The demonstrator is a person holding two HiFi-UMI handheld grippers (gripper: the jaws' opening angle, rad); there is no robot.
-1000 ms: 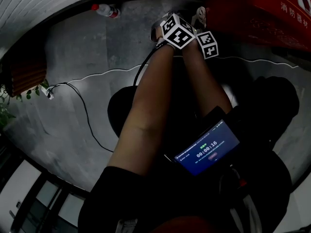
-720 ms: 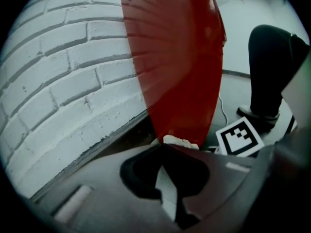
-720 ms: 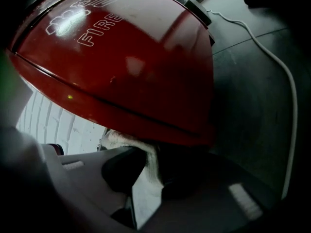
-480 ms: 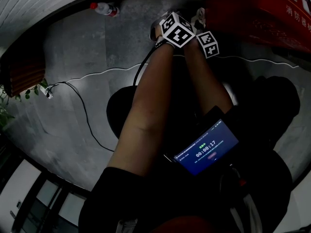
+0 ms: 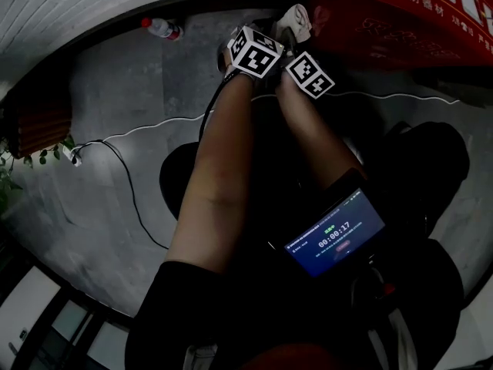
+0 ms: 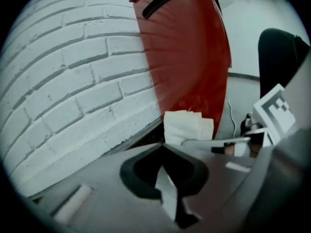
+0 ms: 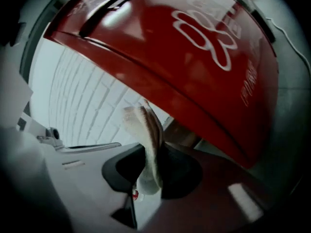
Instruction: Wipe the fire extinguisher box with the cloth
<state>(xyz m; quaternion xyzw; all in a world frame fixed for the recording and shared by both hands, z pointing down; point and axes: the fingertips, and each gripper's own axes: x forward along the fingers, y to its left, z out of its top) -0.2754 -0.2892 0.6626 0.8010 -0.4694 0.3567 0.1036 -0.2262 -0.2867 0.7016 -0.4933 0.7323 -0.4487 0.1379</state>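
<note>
Chest screen (image 5: 335, 241): timer reads 00:00:17. Left gripper (image 6: 164, 147): jaws pressed together, nothing between them. Right gripper (image 7: 151, 152): jaws clenched on white cloth (image 7: 145, 125), folded wad sticking out past tips. Cloth sits at lower corner of red fire extinguisher box (image 7: 194, 57); contact unclear. Box bears white flower-like emblem and white Chinese characters. Behind: white brick wall (image 6: 73, 81).

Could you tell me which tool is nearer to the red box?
Right. The right tool holds the cloth close by the box; the left tool sits beside it, farther back.
</note>
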